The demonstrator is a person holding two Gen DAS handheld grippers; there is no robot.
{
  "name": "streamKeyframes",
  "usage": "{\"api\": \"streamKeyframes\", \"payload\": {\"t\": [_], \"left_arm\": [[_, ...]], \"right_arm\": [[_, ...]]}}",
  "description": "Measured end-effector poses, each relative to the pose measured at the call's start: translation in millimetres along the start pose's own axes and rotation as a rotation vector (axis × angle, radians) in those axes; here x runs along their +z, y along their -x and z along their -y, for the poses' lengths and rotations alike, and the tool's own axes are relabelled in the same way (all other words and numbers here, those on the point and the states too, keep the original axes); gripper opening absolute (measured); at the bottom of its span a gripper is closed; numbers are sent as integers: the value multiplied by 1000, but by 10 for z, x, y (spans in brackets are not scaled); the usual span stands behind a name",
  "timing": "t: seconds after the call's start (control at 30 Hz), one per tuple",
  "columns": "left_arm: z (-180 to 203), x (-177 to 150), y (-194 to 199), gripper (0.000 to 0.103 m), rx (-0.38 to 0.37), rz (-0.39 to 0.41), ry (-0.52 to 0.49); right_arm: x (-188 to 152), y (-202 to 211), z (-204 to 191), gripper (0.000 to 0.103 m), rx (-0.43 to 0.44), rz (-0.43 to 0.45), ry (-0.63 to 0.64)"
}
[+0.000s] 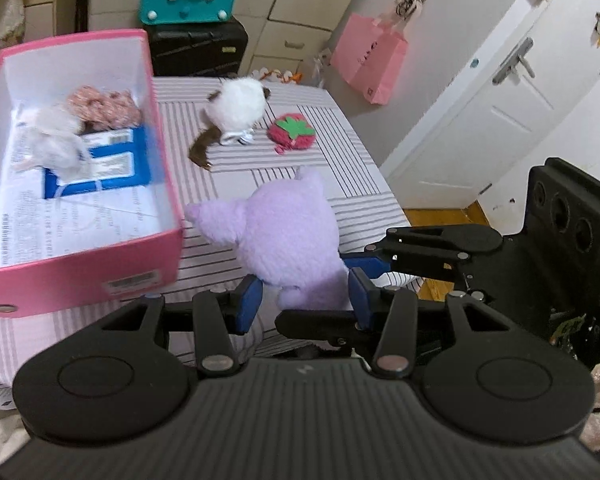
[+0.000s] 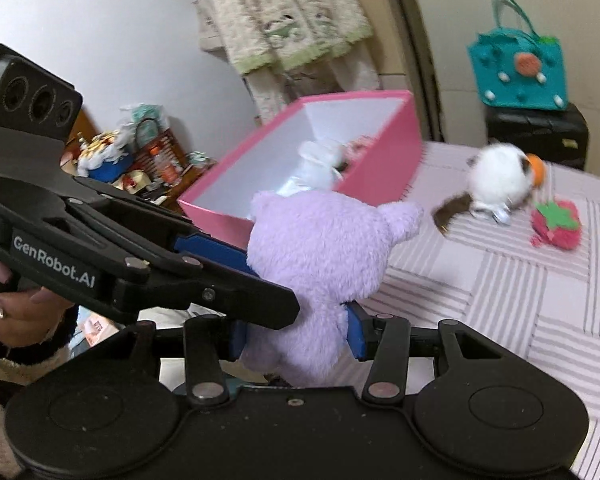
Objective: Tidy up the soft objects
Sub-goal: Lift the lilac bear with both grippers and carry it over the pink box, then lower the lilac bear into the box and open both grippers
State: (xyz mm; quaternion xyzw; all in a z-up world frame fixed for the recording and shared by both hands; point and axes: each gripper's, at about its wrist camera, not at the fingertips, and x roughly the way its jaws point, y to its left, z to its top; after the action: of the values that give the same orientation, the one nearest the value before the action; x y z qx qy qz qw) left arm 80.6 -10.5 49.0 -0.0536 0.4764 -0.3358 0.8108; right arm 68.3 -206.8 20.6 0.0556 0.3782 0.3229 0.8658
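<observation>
Left wrist view: both grippers, left (image 1: 304, 298) & right (image 2: 296, 334), clamp fluffy lilac plush toy (image 1: 288, 236) beside pink cardboard box (image 1: 80, 276).

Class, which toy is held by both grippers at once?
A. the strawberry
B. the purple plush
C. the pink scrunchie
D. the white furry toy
B: the purple plush sits clamped between the left gripper and the right gripper; the rest lie on the bed or in the box.

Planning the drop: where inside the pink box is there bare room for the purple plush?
Near end of the pink box, in front of the blue packet, is bare printed paper. The far end is crowded: white plush and pink scrunchies.
</observation>
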Motion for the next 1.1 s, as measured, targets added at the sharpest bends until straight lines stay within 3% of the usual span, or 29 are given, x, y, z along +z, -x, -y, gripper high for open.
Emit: {"api": "streamKeyframes", "payload": {"t": [0.37, 0.57, 0.83, 1.1], "left_arm": [[-463, 16, 530, 45, 32, 138, 39], [-744, 127, 631, 45, 56, 169, 62], [-1261, 588, 434, 46, 64, 195, 133], [-1646, 1041, -41, 47, 115, 153, 165]], "right_arm": [[477, -283, -463, 53, 17, 25, 126], [729, -561, -551, 53, 24, 22, 154], [1177, -1054, -435, 53, -47, 57, 150], [1465, -1547, -139, 53, -142, 18, 100]]}}
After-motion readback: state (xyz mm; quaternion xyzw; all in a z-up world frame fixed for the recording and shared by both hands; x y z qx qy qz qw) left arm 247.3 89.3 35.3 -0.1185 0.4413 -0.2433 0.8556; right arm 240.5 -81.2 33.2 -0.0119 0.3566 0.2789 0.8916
